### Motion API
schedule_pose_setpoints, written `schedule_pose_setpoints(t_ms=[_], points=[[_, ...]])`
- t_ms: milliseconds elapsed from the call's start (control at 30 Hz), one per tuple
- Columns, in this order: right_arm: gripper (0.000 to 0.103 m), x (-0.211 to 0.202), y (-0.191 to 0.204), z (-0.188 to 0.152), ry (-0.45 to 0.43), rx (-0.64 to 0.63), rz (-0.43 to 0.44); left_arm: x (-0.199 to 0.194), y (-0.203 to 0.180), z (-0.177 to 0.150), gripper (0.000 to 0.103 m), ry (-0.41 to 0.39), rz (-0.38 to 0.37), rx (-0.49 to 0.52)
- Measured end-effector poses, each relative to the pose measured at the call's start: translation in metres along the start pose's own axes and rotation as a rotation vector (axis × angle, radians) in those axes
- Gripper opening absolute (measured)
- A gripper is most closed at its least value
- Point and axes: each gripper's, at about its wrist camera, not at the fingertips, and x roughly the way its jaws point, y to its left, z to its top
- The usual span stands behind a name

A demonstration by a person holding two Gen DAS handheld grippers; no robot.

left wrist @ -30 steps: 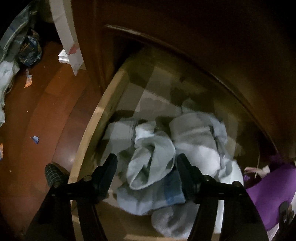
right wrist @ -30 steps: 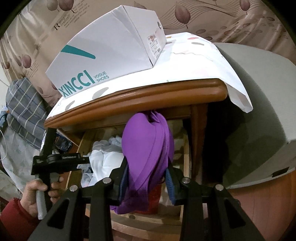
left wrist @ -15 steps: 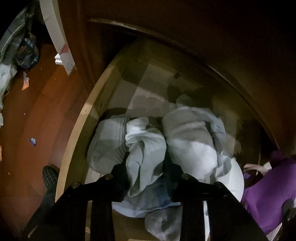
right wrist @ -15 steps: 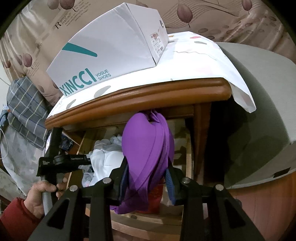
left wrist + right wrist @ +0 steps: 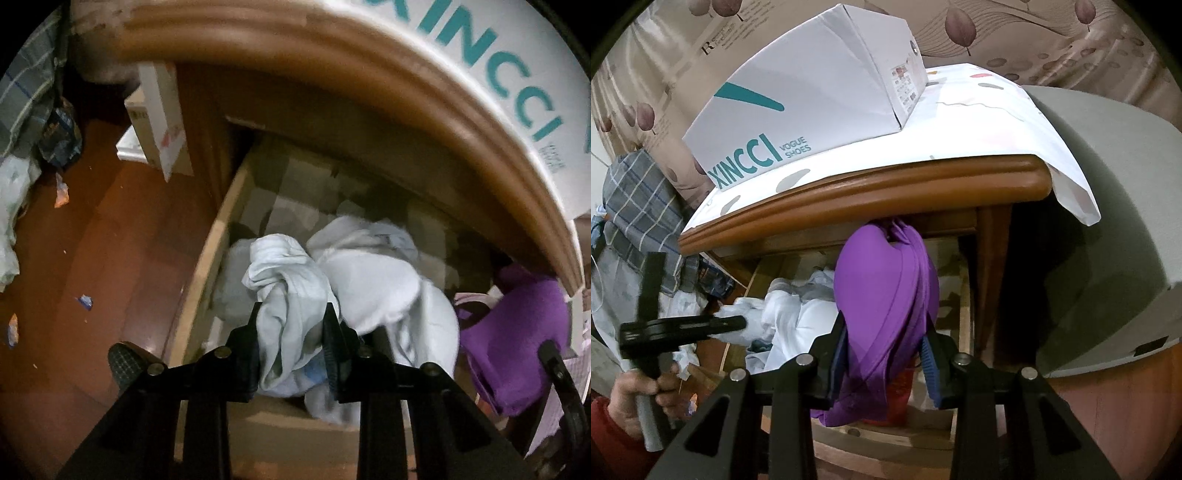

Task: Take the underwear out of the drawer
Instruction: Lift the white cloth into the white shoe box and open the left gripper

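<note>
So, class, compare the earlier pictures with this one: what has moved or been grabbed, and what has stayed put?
The left gripper, open around the pale blue garment a second ago, has clamped it, its jaws closing, and lifted it above the drawer. The right gripper stays still, gripping the purple garment. The shoe box has not moved.

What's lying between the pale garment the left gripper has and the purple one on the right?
A heap of white clothing fills that stretch inside the drawer, between the pale garment and the purple garment. The left wrist view shows it best.
</note>
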Motion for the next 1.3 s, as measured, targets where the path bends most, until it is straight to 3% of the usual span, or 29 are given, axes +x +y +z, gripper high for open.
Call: schedule_pose_setpoints(t_ms=[233, 700, 933, 1033, 1133, 1300], points=[[0.035, 0.001, 0.001, 0.000, 0.004, -0.003, 0.004, -0.051, -0.005, 0.000, 0.025, -0.052, -0.054, 0.045], [0.035, 0.002, -0.002, 0.000, 0.006, 0.005, 0.003, -0.168, -0.056, 0.012, 0.025, -0.220, -0.154, 0.229], [0.035, 0.003, -0.002, 0.000, 0.009, 0.009, 0.006, -0.251, -0.100, 0.070, 0.025, -0.397, -0.184, 0.311], [0.035, 0.003, -0.003, 0.000, 0.012, 0.011, 0.009, -0.265, -0.118, 0.104, 0.025, -0.445, -0.178, 0.324], [0.035, 0.003, -0.003, 0.000, 0.012, 0.017, 0.008, -0.260, -0.129, 0.134, 0.025, -0.459, -0.158, 0.326], [0.035, 0.004, -0.003, 0.000, 0.017, 0.023, 0.011, -0.212, -0.137, 0.178, 0.025, -0.403, -0.105, 0.316]])
